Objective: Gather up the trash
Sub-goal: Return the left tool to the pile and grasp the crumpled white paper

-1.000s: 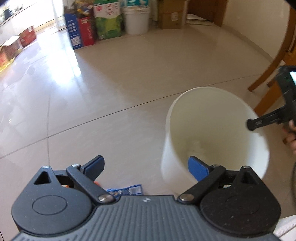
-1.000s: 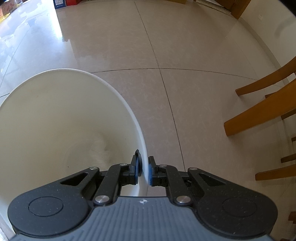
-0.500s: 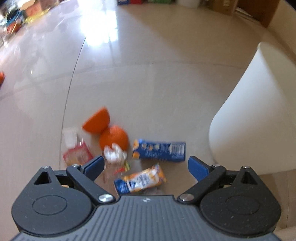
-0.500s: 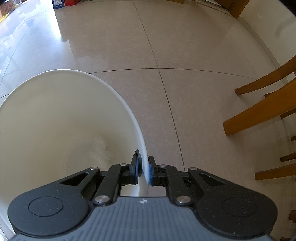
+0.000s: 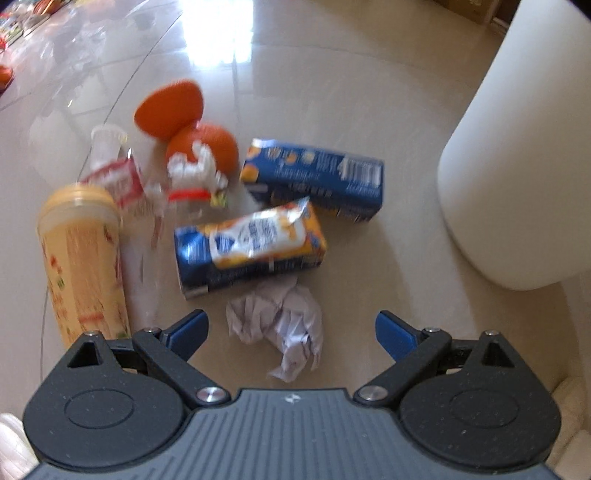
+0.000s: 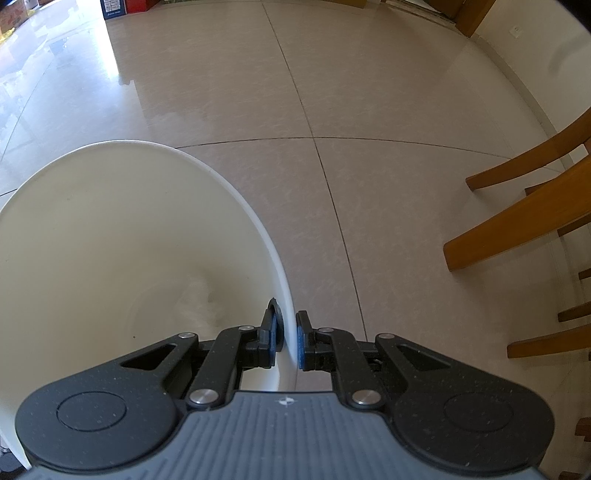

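Note:
In the left wrist view my left gripper [image 5: 291,328] hangs open just above a crumpled white paper ball [image 5: 280,325] that lies between its blue pads. Beyond it lie a torn blue-and-orange carton [image 5: 247,247], a blue carton [image 5: 317,181], two orange peel halves [image 5: 170,107], a small clear cup with red label [image 5: 110,162], a white wrapper with a red band [image 5: 192,177] and a yellow tube [image 5: 81,258]. The white bin [image 5: 517,147] stands at the right. In the right wrist view my right gripper [image 6: 286,341] is shut on the white bin's rim [image 6: 273,266]; something pale lies at its bottom.
Glossy beige floor tiles [image 6: 369,184] stretch ahead. Wooden chair legs [image 6: 517,229] stand to the right of the bin. A blue box [image 6: 114,7] sits far back by the wall, with bright glare on the floor [image 5: 218,40].
My left gripper has swung away from the bin's mouth and come down over the pile of litter, which now fills its view. The right gripper and the bin have kept still.

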`<state>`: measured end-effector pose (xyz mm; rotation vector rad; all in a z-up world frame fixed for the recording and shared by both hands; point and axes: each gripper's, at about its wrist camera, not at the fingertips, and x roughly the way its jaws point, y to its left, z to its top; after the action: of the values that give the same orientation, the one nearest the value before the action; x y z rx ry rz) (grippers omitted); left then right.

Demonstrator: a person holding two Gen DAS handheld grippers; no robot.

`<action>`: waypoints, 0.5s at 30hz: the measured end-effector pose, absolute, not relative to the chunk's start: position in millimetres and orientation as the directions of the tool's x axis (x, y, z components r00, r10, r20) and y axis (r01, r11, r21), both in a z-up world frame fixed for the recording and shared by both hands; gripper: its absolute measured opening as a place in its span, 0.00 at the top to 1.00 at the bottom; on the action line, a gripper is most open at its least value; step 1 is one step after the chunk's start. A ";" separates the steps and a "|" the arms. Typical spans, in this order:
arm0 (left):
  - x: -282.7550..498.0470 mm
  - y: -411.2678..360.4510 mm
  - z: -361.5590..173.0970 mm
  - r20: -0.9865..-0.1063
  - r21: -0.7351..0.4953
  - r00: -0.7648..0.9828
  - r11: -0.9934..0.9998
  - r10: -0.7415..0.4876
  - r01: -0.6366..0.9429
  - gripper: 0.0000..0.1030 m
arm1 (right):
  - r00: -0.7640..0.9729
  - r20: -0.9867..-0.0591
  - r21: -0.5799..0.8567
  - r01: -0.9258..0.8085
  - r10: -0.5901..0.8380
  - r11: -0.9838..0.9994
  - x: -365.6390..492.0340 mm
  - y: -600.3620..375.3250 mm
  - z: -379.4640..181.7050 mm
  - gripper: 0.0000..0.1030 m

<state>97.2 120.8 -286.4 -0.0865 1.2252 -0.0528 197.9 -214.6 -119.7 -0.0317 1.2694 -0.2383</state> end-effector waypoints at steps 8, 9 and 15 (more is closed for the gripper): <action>98.4 114.7 -317.5 -0.938 -0.053 0.342 0.999 -0.050 0.000 0.07 | 0.277 -0.939 -0.162 0.160 -0.202 0.974 197.8 -211.9 -118.8 0.87; 99.2 113.3 -321.7 -0.939 -0.045 0.341 0.999 -0.042 -0.002 0.08 | 0.277 -0.940 -0.161 0.160 -0.201 0.974 198.0 -212.3 -118.3 0.87; 100.3 107.5 -336.3 -0.940 -0.040 0.339 0.999 -0.028 -0.028 0.16 | 0.278 -0.939 -0.160 0.160 -0.201 0.974 198.0 -212.8 -117.5 0.87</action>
<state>100.3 107.5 -336.3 -0.0518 1.2252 0.0003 198.0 -212.8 -117.5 -0.0367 1.2659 -0.2421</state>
